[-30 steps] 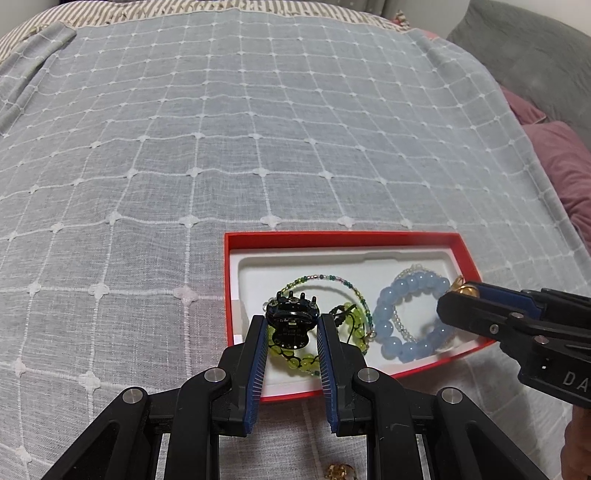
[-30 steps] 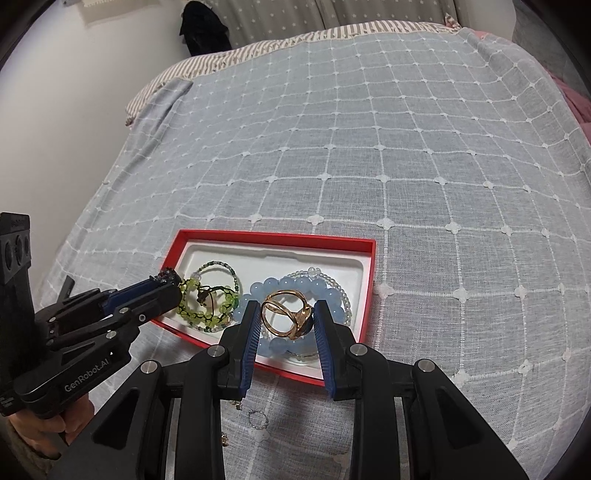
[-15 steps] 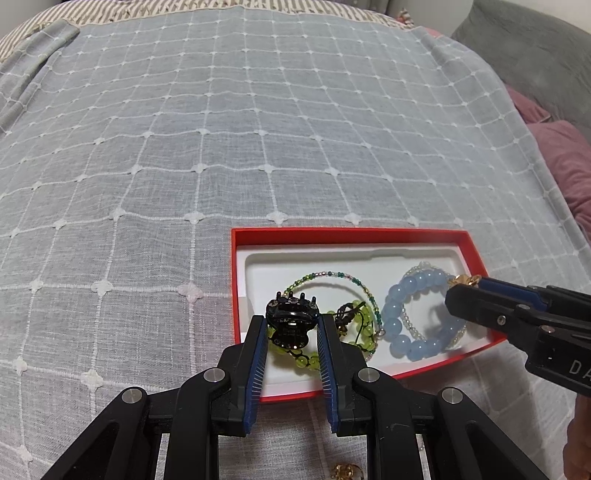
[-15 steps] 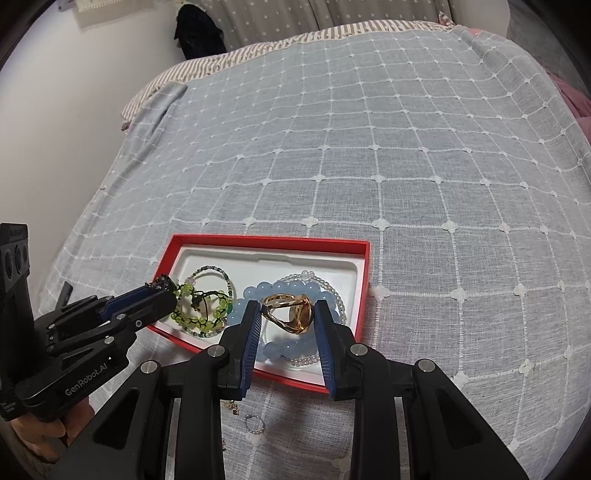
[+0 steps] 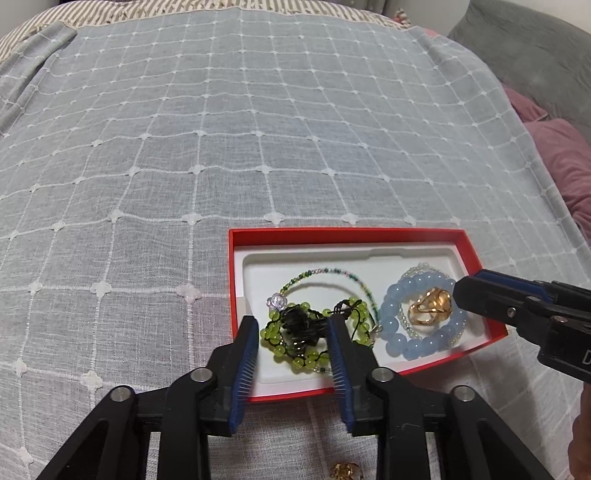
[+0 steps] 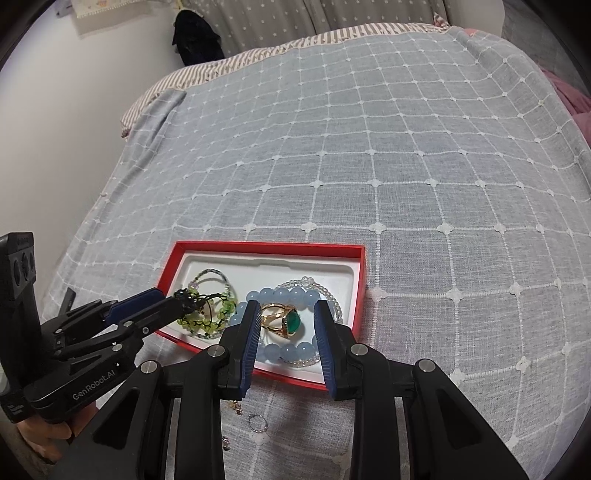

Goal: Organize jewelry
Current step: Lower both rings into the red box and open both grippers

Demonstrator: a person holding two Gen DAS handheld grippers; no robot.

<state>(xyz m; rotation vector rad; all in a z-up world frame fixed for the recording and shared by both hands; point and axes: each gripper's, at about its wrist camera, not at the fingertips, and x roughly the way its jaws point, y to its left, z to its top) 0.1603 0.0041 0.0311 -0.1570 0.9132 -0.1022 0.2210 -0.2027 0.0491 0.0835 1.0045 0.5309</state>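
Our left gripper opening, clip dropping onto green bracelet in tray. Right gripper narrow, ring loose between pads. Risk: clip snags bracelet cord, drags out.

bedspread: showing pale grey-blue, crossed by a white grid with small white flowers at the crossings
bed edge: showing brown-and-cream stripes
box: showing red walls around a white inner tray
large bead bracelet: glowing pale blue
knotted bracelet: showing lime-green beads on black cord
thin bracelet: mixing green and clear tiny beads
hair clip: looking black, though blurred
ring: shining gold with a deep green stone
gripper pads: showing blue on black frames
cushion: showing dusty pink
curtain: showing grey with pale dots
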